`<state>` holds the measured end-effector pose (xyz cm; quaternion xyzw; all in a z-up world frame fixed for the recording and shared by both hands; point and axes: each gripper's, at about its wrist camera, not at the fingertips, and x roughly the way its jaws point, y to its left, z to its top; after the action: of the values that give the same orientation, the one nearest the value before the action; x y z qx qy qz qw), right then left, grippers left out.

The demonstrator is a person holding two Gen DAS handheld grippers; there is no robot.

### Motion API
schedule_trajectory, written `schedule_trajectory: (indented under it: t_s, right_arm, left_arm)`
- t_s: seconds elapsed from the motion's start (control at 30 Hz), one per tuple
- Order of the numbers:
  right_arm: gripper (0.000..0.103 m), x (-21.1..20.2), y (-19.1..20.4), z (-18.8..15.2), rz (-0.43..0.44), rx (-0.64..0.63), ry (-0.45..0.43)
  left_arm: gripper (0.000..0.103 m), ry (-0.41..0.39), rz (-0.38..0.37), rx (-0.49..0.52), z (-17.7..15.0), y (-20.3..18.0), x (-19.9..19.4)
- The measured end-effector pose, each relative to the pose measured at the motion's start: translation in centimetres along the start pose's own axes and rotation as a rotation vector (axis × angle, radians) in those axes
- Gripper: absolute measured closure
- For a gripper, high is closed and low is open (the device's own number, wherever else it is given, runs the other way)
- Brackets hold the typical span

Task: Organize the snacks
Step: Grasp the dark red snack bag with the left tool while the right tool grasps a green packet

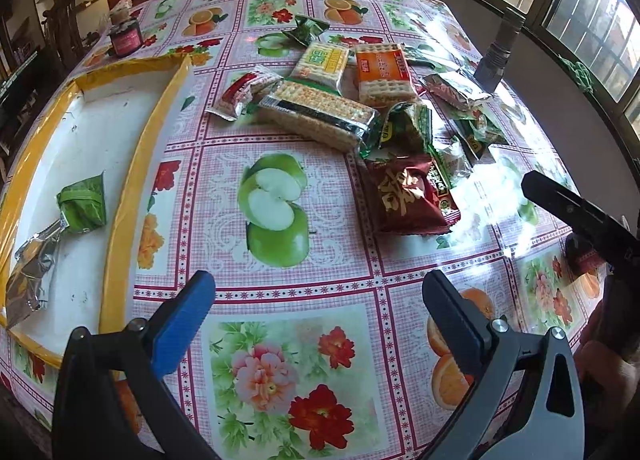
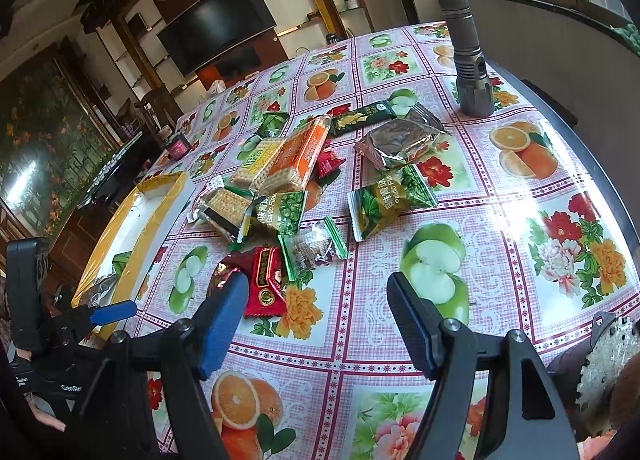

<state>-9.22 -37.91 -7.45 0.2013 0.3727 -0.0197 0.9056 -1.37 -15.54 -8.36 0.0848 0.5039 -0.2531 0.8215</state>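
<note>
From my left wrist camera I look forward and down along the two fingers of the left gripper [image 1: 318,302], low over the near edge of the table [image 1: 340,272]. The yellow-rimmed tray [image 1: 120,195] sits close on its left side, the snack pile [image 1: 352,99] further ahead.

My right wrist camera sits beside it, along the right gripper [image 2: 316,314], angled leftward across the same table [image 2: 500,219] toward the television [image 2: 218,33].

Both views share the snack pile [image 2: 288,179], the tray [image 2: 148,232], the red packet [image 1: 412,195] [image 2: 266,286] and the flashlight [image 1: 500,51] [image 2: 468,55]. Each view catches the opposite gripper at its edge.
</note>
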Motion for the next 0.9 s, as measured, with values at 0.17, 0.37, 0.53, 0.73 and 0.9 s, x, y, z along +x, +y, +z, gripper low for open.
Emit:
schedule_trajectory:
  t_s: [0.17,0.37,0.53,0.73,0.9]
  right_arm:
    - [0.031,0.1,-0.4,0.0,-0.001,0.008,0.003]
    - [0.031,0.1,-0.6,0.0,-0.004,0.010,0.003]
    - [0.031,0.1,-0.7,0.0,-0.006,0.008,0.003]
    - [0.031,0.0,-0.9,0.0,-0.007,0.005,0.004]
    - [0.031,-0.1,-1.0,0.5,-0.024,-0.001,-0.009]
  left_arm:
    - [0.000,0.014,-0.022,0.002,0.1,-0.3,0.2]
    - [0.000,0.021,-0.048,0.005,0.0,-0.6,0.2]
    - [0.000,0.036,-0.077,-0.013,0.1,-0.4,0.5]
    - [0.000,0.048,-0.134,-0.026,1.1,-1.0,0.5]
    - [0.000,0.053,-0.167,-0.024,2.4,-2.1,0.8]
